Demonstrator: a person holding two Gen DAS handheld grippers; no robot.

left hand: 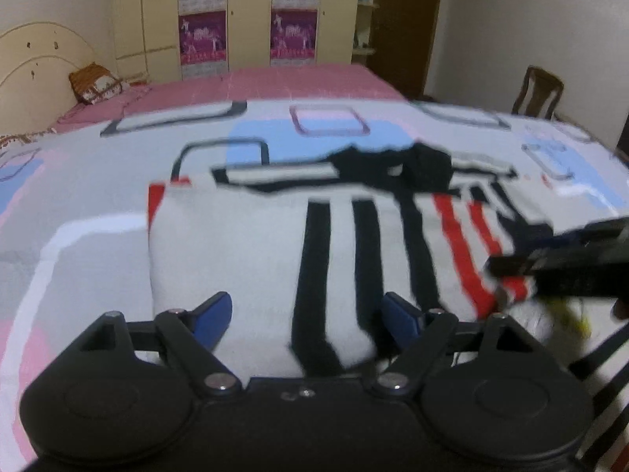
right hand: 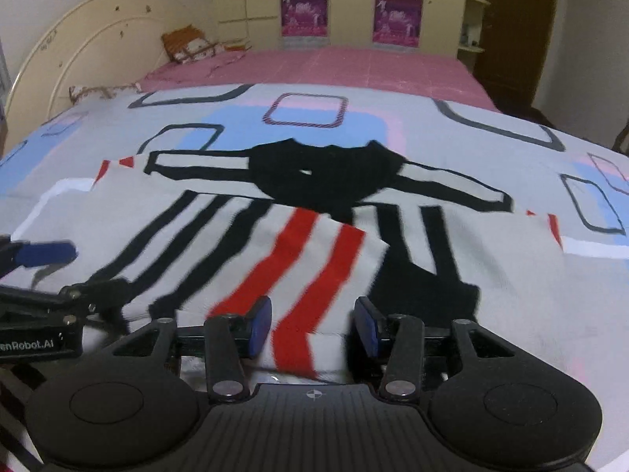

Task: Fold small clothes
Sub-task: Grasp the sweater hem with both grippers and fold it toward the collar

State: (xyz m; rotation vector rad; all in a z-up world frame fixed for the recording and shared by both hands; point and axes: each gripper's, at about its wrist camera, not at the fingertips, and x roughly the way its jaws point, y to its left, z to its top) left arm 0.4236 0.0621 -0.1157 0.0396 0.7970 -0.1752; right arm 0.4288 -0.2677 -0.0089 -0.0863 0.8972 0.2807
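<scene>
A small white garment (left hand: 243,251) with black and red stripes and a black collar (left hand: 424,169) lies flat on the bed. It also shows in the right wrist view (right hand: 503,275), its near edge folded over so that red stripes (right hand: 314,251) show. My left gripper (left hand: 304,314) is open, its blue pads (left hand: 214,310) over the garment's near hem. My right gripper (right hand: 312,324) is open, its pads (right hand: 261,320) either side of the red-striped fold at the near edge. Each gripper shows at the edge of the other's view.
The garment lies on a grey bed cover (right hand: 511,137) with blue and pink blocks. A pink sheet (right hand: 354,67), a pillow (right hand: 188,45) and a cream headboard (right hand: 90,47) lie beyond. A wardrobe (left hand: 251,11) stands behind; a wooden chair (left hand: 536,90) stands at the right.
</scene>
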